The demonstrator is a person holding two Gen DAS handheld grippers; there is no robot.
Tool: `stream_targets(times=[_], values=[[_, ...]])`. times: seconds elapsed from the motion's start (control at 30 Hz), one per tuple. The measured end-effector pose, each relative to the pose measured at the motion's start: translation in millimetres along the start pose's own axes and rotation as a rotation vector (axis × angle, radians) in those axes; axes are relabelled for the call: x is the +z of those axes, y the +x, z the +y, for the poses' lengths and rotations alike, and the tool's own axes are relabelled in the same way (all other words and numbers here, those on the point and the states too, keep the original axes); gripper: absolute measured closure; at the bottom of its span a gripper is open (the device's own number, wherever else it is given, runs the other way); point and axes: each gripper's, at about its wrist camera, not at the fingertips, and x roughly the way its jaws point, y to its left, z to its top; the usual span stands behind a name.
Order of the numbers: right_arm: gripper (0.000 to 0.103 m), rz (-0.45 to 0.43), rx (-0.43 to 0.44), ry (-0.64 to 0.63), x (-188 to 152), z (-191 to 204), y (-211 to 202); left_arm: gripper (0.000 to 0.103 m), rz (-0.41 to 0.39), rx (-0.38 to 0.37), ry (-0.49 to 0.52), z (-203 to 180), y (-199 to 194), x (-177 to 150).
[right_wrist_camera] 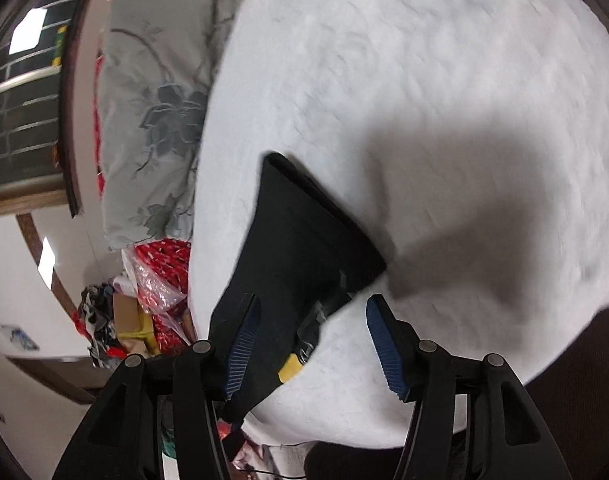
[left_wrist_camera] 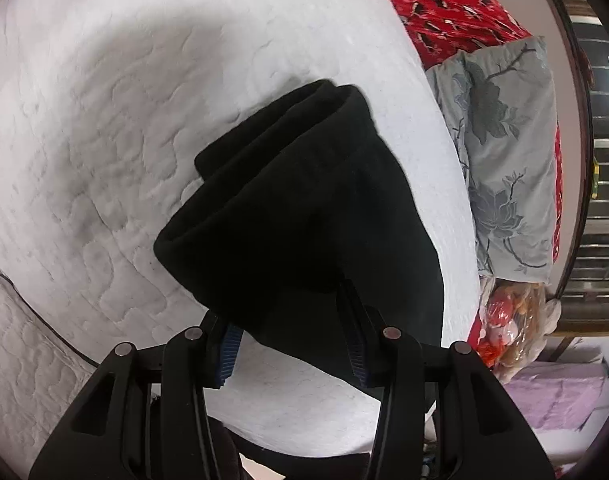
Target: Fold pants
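The black pants (left_wrist_camera: 300, 216) lie folded into a thick bundle on the white quilted mattress (left_wrist_camera: 104, 140). In the left wrist view my left gripper (left_wrist_camera: 288, 312) has its jaws apart, with the near folded edge of the pants lying over and between them. In the right wrist view the same black bundle (right_wrist_camera: 296, 256) lies ahead and left of my right gripper (right_wrist_camera: 312, 316), which is open and empty above the mattress (right_wrist_camera: 424, 80). The other gripper's tip, with a yellow part (right_wrist_camera: 290, 368), shows at the bundle's near edge.
A grey floral pillow (left_wrist_camera: 504, 152) and red patterned bedding (left_wrist_camera: 444, 4) lie along the mattress side. Bags and clutter (left_wrist_camera: 504, 328) sit beyond the bed corner. A window with bars (left_wrist_camera: 600, 200) is behind. The pillow also shows in the right wrist view (right_wrist_camera: 156, 112).
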Motion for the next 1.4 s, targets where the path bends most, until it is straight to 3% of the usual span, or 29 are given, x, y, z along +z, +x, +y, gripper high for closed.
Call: stream_targets(times=[0.1,0.23,0.27,0.33,0.37,0.43,0.47,0.57,0.67,0.77,0.83,0.87,0.9,0.97,1.03,1.17,1.4], values=[[0.041,0.006,0.002,0.028,2,-5,13,0.06,0.0,-0.006,-0.013,2,1,0],[0.037,-0.091,0.048,0.023,12,3,19,0.063,-0.014,0.038,-0.001,-2,0,1],[0.04,-0.101,0.044,0.023,13,5,21,0.075,-0.02,0.056,0.007,-3,-1,0],[0.076,-0.119,0.024,0.003,15,9,21,0.086,-0.032,0.096,0.033,-9,-4,-2],[0.096,-0.113,0.008,-0.02,20,12,20,0.086,-0.036,0.102,0.043,-12,-6,-5],[0.096,-0.121,0.025,-0.098,27,25,7,0.088,-0.039,0.12,0.073,-15,-7,-9],[0.096,-0.141,-0.017,-0.22,28,42,-4,0.088,-0.035,0.136,0.091,-15,-4,-11],[0.095,-0.18,-0.161,-0.436,23,57,-15,0.088,-0.016,0.148,0.078,-7,8,-14],[0.086,-0.154,-0.28,-0.453,25,34,-3,0.088,-0.012,0.131,0.061,-6,4,-14],[0.083,-0.159,-0.214,-0.365,24,16,-7,0.088,0.007,0.127,0.083,-3,-5,-18],[0.075,-0.15,-0.21,-0.345,23,17,-14,0.088,0.01,0.097,0.109,1,-18,-24],[0.064,-0.153,-0.203,-0.337,21,18,-22,0.088,0.006,0.082,0.12,1,-23,-28],[0.055,-0.166,-0.196,-0.331,21,19,-30,0.088,-0.007,0.065,0.131,1,-32,-31],[0.047,-0.214,-0.176,-0.33,24,22,-49,0.088,-0.053,0.025,0.164,-4,-53,-32],[0.047,-0.244,-0.171,-0.343,27,28,-61,0.086,-0.108,0.016,0.206,-18,-72,-24],[0.045,-0.242,-0.167,-0.37,41,45,-60,0.066,-0.146,0.087,0.268,-49,-72,9],[0.045,-0.181,-0.191,-0.393,53,58,-28,0.066,-0.051,0.232,0.357,-81,-23,42]])
